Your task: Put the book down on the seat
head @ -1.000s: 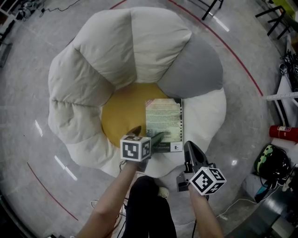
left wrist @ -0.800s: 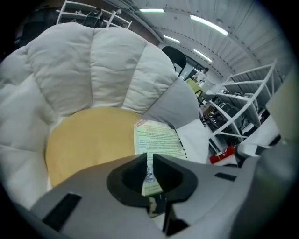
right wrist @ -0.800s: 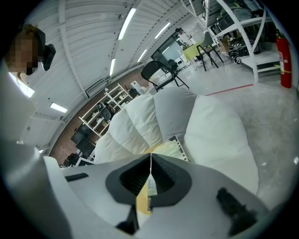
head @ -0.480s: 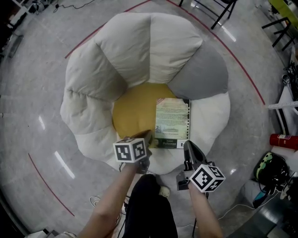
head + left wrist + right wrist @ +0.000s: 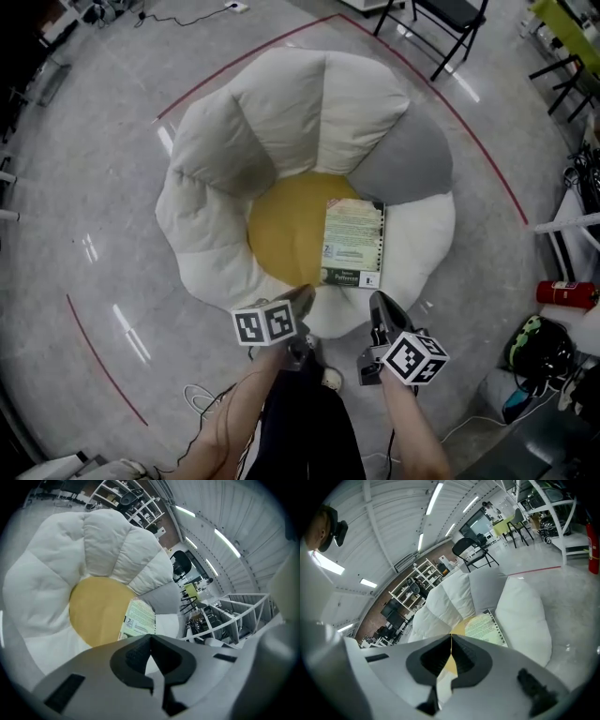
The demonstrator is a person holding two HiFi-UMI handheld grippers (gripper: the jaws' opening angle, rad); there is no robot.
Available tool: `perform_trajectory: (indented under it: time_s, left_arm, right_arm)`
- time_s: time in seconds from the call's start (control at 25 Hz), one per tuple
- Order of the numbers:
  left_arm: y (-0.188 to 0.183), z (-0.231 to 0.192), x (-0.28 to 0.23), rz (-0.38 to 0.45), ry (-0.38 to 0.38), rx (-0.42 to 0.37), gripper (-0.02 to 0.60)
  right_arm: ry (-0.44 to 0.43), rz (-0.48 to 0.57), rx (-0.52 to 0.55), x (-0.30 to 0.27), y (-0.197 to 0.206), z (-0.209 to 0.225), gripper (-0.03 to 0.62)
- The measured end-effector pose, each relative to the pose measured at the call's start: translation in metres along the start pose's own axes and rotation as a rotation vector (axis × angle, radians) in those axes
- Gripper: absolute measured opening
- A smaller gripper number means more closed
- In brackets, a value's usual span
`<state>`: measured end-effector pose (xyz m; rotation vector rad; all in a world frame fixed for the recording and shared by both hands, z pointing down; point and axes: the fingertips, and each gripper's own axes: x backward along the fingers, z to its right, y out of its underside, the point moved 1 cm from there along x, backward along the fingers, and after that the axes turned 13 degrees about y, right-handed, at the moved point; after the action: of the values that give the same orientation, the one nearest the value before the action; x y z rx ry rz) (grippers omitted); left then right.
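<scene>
**Book down on seat, both hand-held grippers empty**

Your book (image 5: 354,244) lies flat on the flower-shaped beanbag seat (image 5: 281,112). It straddles the right edge of the yellow centre (image 5: 286,230) and a white petal (image 5: 419,234) (punched edge to the right). Its long axis runs straight away from you. Your left hand-held gripper (image 5: 302,296) and right hand-held gripper (image 5: 379,306) both have jaws pressed together on nothing, at the seat's near rim. The book sits ahead, between them, nearer the right one. Placing looks done.
</scene>
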<state>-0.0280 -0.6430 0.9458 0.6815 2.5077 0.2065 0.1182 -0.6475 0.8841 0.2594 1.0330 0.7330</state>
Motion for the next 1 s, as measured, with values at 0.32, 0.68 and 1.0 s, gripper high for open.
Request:
perform_trajectory:
  time_s: [0.32,0.68,1.0]
  left_arm:
    - [0.023,0.082,0.055,0.057,0.015,0.007,0.011]
    - [0.036,0.192,0.105,0.139,0.084,0.005,0.011]
    - [0.062,0.28,0.16,0.15,0.127,-0.064,0.011]
  right_arm:
    - [-0.042,0.012,-0.01,0.084,-0.016,-0.024,0.012]
    - [-0.076,0.03,0.011,0.183,-0.018,-0.053,0.012]
    - [-0.144,0.08,0.097,0.284,-0.036,-0.088,0.012]
